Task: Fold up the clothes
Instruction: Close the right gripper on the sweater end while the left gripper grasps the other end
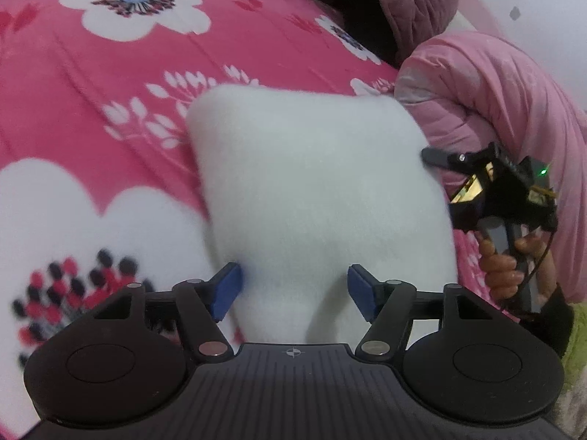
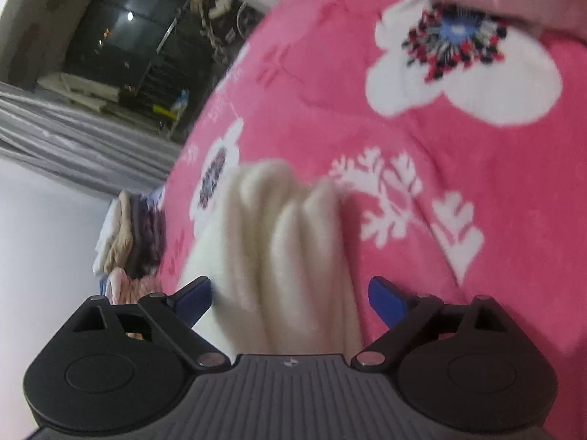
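Note:
A folded white fluffy garment [image 1: 312,183] lies on the pink flowered bedspread [image 1: 110,91]. My left gripper [image 1: 295,289] is open, its blue pads on either side of the garment's near edge. In the right wrist view the same garment [image 2: 279,242] shows as a cream stack of folds between the open blue pads of my right gripper [image 2: 290,300]. The right gripper also shows in the left wrist view [image 1: 433,156], at the garment's right edge, held by a hand.
A pink quilted bundle [image 1: 495,102] and a mauve garment [image 1: 414,3] lie at the far right of the bed. A stack of folded clothes [image 2: 128,234] sits past the bed's left edge. A dark window [image 2: 128,36] is beyond.

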The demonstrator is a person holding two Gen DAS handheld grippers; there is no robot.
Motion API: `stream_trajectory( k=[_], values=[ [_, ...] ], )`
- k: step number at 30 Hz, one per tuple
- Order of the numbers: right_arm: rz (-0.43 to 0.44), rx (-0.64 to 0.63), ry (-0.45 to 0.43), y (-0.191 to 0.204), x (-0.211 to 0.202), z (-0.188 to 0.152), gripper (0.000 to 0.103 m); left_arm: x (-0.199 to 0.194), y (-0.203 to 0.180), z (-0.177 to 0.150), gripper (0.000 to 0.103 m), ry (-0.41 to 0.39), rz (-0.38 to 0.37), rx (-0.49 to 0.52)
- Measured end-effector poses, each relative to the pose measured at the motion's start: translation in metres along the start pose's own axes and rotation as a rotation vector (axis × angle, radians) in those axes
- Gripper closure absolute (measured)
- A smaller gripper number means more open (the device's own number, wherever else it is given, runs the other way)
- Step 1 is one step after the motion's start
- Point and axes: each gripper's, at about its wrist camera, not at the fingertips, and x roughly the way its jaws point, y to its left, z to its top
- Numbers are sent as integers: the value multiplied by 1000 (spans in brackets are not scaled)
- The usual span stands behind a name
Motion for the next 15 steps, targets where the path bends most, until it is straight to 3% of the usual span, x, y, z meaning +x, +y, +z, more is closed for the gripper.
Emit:
stream_trajectory(
  k=[6, 11, 15],
  values=[
    [90, 54, -18, -10, 24, 12, 3, -6, 18, 5, 35, -6, -90, -75],
    [134, 67, -47, -17, 39, 27, 2, -15, 23, 11, 35, -41, -114, -80],
    [187, 86, -82, -24, 36, 33, 3, -2, 26, 21, 35, -22, -88, -77]
  ],
)
